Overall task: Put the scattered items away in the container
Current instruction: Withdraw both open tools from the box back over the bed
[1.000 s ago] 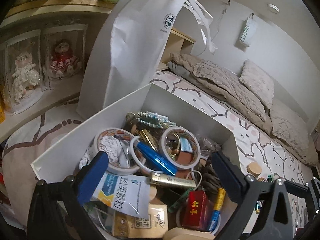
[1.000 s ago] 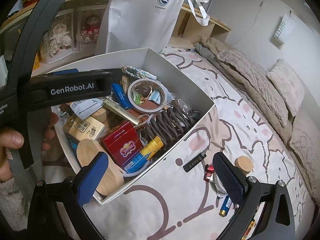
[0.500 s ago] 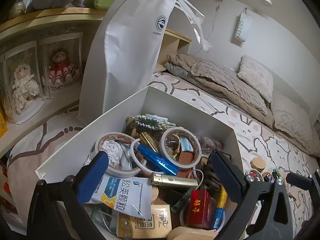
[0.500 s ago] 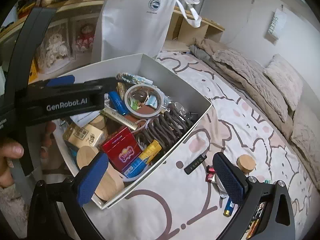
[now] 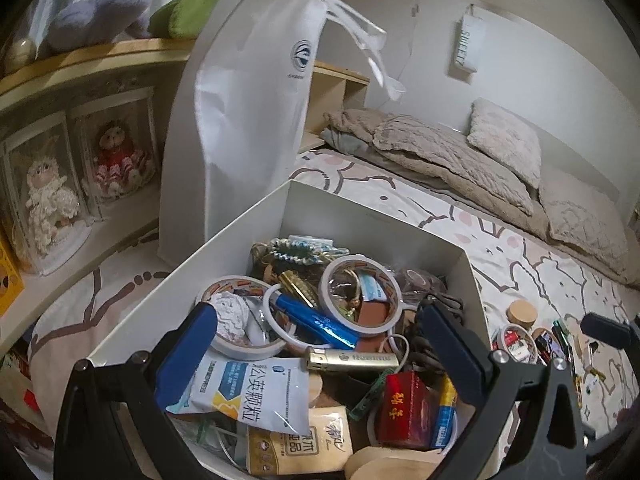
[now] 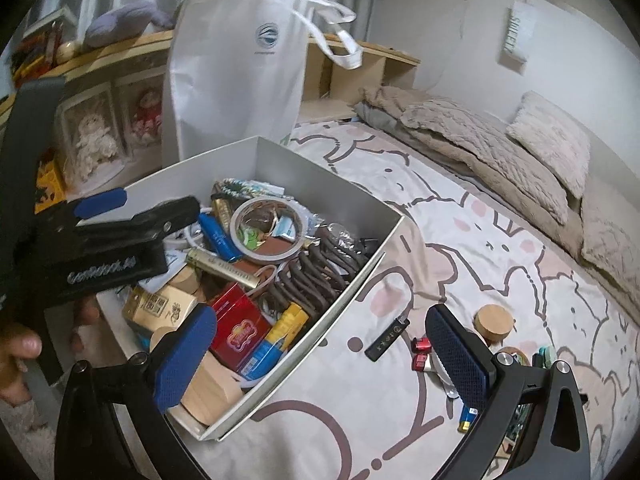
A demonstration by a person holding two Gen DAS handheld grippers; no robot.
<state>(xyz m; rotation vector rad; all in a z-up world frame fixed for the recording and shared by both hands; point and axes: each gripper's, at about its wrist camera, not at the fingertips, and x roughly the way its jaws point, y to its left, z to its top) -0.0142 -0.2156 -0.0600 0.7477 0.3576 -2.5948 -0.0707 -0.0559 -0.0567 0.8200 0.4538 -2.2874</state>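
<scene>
The white box [image 5: 240,224] on the patterned bed sheet is packed with tape rolls [image 5: 360,292], a blue tube [image 5: 316,322], a gold lighter [image 5: 352,360], a red pack [image 5: 404,412] and sachets. My left gripper [image 5: 320,352] hovers open over its near side with nothing between the fingers. My right gripper [image 6: 320,360] is open and empty above the box's right wall [image 6: 360,276]. On the sheet to the right lie a black stick [image 6: 388,338], small red items [image 6: 422,346], a wooden lid [image 6: 494,322], a tape roll [image 6: 514,354] and a blue lighter [image 6: 468,416].
A tall white bag [image 5: 248,120] stands just behind the box. A shelf with boxed dolls [image 5: 116,160] runs along the left. A folded blanket [image 6: 480,148] and pillows [image 6: 556,140] lie at the far end of the bed. A hand [image 6: 20,348] holds the left tool.
In the right wrist view the left gripper has dropped lower and tilted, and it is blurred. The box has slid slightly down in the left wrist view. Both grippers stay open and empty.
</scene>
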